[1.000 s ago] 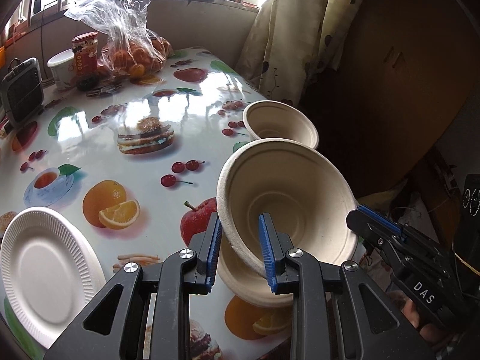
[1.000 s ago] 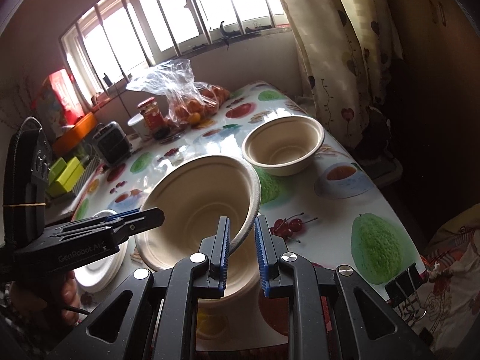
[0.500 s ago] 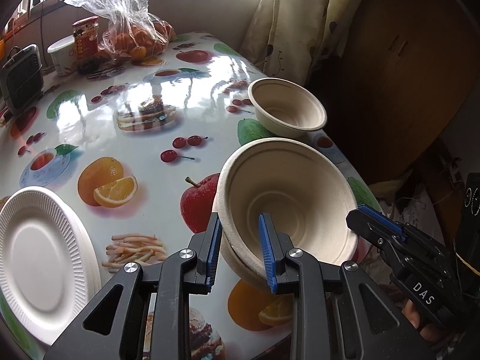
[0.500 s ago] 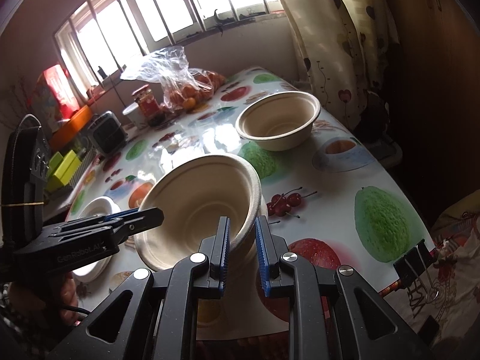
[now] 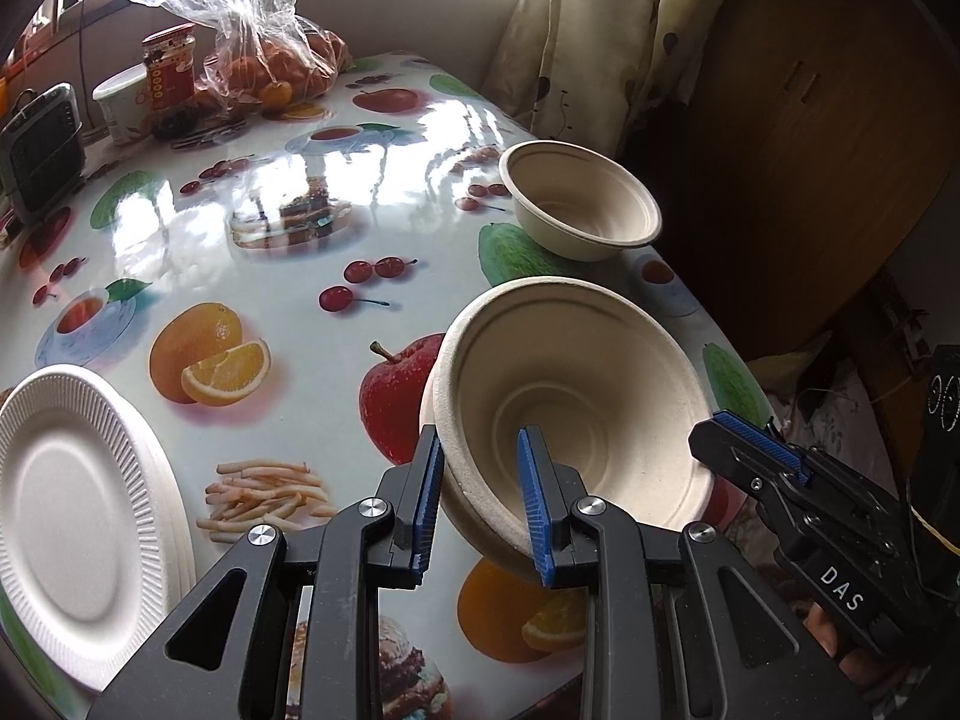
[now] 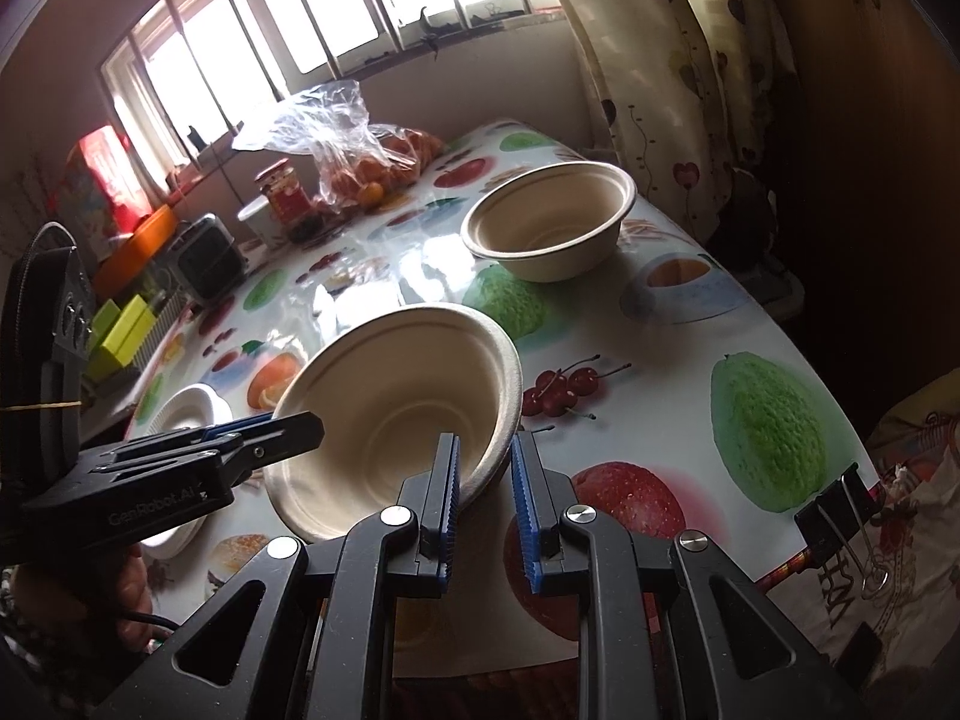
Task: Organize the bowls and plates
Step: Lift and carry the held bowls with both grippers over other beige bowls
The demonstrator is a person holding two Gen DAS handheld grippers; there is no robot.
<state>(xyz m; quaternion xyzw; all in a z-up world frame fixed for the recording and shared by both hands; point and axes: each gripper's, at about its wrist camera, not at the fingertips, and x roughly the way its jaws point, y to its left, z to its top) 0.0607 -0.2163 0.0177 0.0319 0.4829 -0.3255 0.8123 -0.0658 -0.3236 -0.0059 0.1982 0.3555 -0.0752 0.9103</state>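
A beige paper bowl [image 5: 576, 396] hangs tilted over the near right part of the fruit-print table [image 5: 300, 228]. A second rim edge shows under its left side. My left gripper [image 5: 480, 504] is shut on its near left wall, one finger inside and one outside. My right gripper [image 6: 485, 492] is shut on the opposite rim of the same bowl [image 6: 390, 396]. Another beige bowl [image 5: 582, 210] stands upright further back near the table's right edge. A stack of white ribbed plates [image 5: 72, 492] lies at the near left.
At the far end stand a plastic bag of oranges [image 5: 270, 60], a red-lidded jar [image 5: 168, 66], a white cup [image 5: 123, 102] and a black device [image 5: 42, 150]. A curtain [image 5: 588, 30] hangs at the far right corner. A binder clip [image 6: 840, 510] grips the table's near right edge.
Both grippers keep their hold on the bowl. The bowl and the views have shifted only slightly against the table.
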